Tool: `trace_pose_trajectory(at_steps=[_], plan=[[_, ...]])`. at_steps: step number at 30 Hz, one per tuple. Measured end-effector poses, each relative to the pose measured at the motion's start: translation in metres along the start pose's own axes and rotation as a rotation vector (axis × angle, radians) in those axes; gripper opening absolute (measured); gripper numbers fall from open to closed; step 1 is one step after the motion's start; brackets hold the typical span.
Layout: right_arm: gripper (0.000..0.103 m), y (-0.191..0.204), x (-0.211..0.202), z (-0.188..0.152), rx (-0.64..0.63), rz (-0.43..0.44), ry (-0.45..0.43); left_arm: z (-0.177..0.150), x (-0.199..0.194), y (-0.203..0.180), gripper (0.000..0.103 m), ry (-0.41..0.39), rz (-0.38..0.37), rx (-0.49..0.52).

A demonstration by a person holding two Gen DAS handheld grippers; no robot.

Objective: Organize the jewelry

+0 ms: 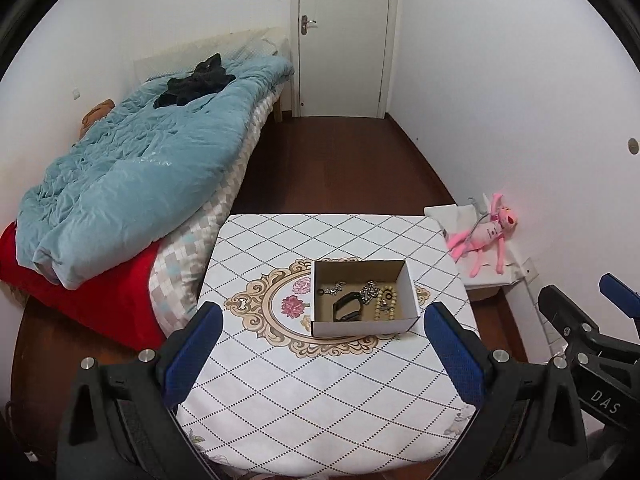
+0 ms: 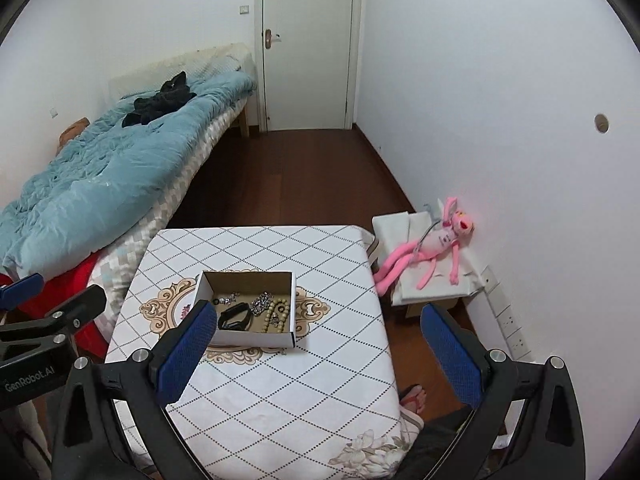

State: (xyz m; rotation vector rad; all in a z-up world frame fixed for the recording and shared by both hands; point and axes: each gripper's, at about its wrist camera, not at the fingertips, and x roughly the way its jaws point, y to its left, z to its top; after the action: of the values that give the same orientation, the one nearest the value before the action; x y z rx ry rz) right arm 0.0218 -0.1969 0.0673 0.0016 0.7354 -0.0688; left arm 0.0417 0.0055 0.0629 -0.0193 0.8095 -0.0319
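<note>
A small open cardboard box (image 1: 410,286) (image 2: 206,286) stands on the table with the white patterned cloth (image 1: 320,392) (image 2: 280,392). Inside lie a black band (image 1: 346,306) (image 2: 236,317), a beige bead bracelet (image 1: 387,304) (image 2: 276,316), silver chains (image 1: 370,291) (image 2: 261,302) and a small black ring (image 1: 321,292) (image 2: 216,301). My left gripper (image 1: 322,354) is open and empty, held above the table in front of the box. My right gripper (image 2: 318,354) is open and empty, to the right of the box; it also shows in the left wrist view (image 1: 618,292).
A bed with a teal quilt (image 1: 132,176) (image 2: 92,184) and a red blanket (image 1: 104,300) lies left of the table. A pink plush toy (image 1: 486,236) (image 2: 432,246) lies on a low white stand by the right wall. A closed door (image 1: 344,36) is at the back.
</note>
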Motion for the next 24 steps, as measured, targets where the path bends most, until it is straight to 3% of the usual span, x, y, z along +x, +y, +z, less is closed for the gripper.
trace_pose_trajectory(at_steps=[9, 16, 24], plan=[[0.103, -0.003, -0.026, -0.005, 0.012, 0.014, -0.013, -0.006, -0.013, -0.001, 0.103, 0.001, -0.006, 0.000], [0.103, -0.003, -0.026, -0.006, 0.016, 0.016, -0.008, -0.009, -0.018, -0.002, 0.103, 0.014, -0.001, 0.005], [0.103, -0.004, -0.009, 0.001, 0.029, 0.006, 0.028, -0.002, 0.002, -0.001, 0.103, 0.073, 0.009, -0.004]])
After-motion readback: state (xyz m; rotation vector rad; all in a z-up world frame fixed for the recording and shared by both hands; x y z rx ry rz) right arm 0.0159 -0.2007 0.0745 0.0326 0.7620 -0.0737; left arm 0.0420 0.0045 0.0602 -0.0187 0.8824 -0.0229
